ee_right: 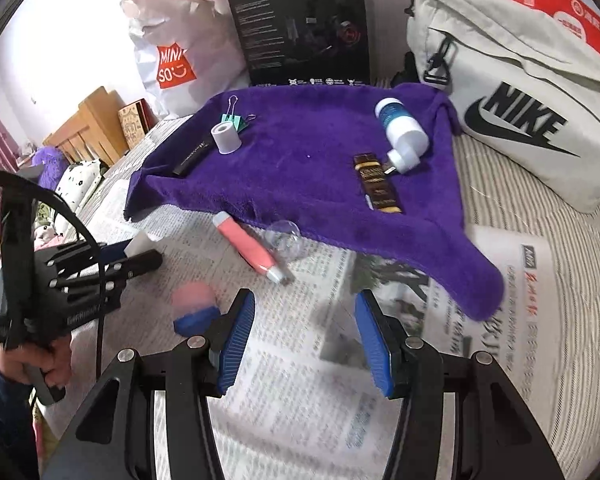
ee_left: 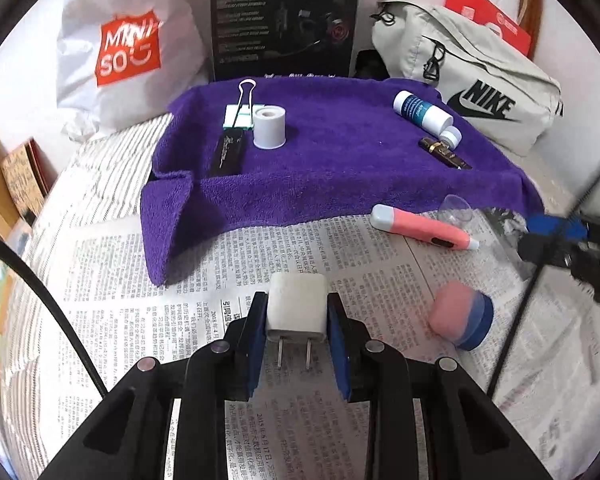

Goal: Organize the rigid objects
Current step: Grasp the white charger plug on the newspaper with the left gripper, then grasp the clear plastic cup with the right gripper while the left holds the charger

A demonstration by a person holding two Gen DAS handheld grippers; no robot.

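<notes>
Newspaper (ee_left: 300, 248) covers a striped bed (ee_right: 512, 200), and a purple towel (ee_left: 340, 152) lies spread over its far part. Behind the towel stand a white shopping bag (ee_left: 120, 48), a black box (ee_left: 284, 20) and a grey Nike bag (ee_left: 472, 84).

On the towel, at the left, a grey spool (ee_left: 269, 127) stands upright, just beside a green binder clip (ee_left: 240, 114) and a flat black bar (ee_left: 227, 152). At the right lie a white bottle (ee_left: 422, 111) and a dark brown bar (ee_left: 444, 153). On the newspaper, near the towel edge, lie a pink pen-shaped device (ee_left: 422, 232), a clear cup (ee_left: 456, 210) and a blurred pink and blue roll (ee_left: 462, 320).

The left gripper (ee_left: 297, 320) is clenched on a white plug (ee_left: 296, 308), both blue pads pressing its sides, prongs pointing toward the camera. The right gripper (ee_right: 305, 332) is released, with only newspaper between its pads.
</notes>
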